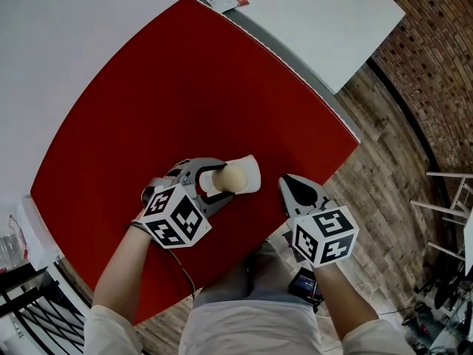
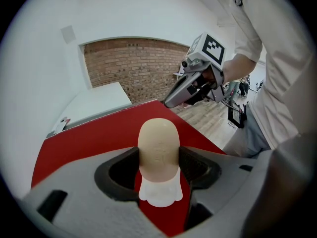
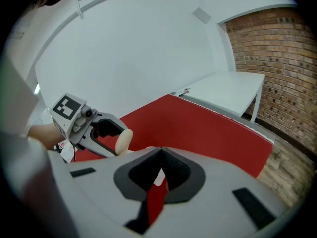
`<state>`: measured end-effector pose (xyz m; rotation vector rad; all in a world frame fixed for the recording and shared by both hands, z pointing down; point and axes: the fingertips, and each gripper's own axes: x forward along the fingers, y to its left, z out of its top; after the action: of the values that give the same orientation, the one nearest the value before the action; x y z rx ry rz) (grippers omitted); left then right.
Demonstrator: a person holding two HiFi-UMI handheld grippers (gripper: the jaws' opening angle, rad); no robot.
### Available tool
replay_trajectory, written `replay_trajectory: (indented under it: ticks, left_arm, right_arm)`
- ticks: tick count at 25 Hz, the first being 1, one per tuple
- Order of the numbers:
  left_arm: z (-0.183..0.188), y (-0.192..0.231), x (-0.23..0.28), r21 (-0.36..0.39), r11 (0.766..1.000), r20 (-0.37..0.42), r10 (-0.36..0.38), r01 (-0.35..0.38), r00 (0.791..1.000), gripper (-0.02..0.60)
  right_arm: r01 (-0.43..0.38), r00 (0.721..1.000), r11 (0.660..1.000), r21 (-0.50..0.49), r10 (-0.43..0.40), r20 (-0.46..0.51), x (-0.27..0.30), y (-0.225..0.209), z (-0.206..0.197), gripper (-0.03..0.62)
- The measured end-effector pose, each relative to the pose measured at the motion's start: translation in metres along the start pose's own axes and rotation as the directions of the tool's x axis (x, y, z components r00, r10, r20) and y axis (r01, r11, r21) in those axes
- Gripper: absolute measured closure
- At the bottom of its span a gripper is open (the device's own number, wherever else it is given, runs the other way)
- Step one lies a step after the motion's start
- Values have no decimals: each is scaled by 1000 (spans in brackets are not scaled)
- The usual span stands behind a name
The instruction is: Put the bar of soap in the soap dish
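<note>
A beige bar of soap [image 1: 231,177] stands on end between the pads of my left gripper [image 1: 220,183], which is shut on it. Just beyond and below the soap lies the white soap dish [image 1: 250,170] on the red table [image 1: 185,87]. In the left gripper view the soap [image 2: 158,150] rises upright above the dish [image 2: 159,193], with the pads pressed on both its sides. My right gripper [image 1: 290,186] hovers to the right of the dish near the table's front edge, its jaws together with nothing between them. The right gripper view shows the left gripper [image 3: 116,138] holding the soap [image 3: 124,140].
A white table [image 1: 318,21] adjoins the red table's far side, with a small card [image 1: 229,2] at its corner. Wooden floor [image 1: 384,161] and a brick wall [image 1: 436,43] lie to the right. The person's legs and a dark device [image 1: 307,283] are below the front edge.
</note>
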<state>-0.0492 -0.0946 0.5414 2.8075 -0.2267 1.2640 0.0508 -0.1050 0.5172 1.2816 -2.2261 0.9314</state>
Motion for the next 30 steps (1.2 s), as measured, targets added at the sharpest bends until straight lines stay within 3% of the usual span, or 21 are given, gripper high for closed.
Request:
replay_trajectory:
  ticks: [30]
  left_arm:
    - [-36,-5,46,10,997,-57,-71,72,996,328]
  right_arm:
    - [39,999,998,55,-39,7,5,-31,-14,591]
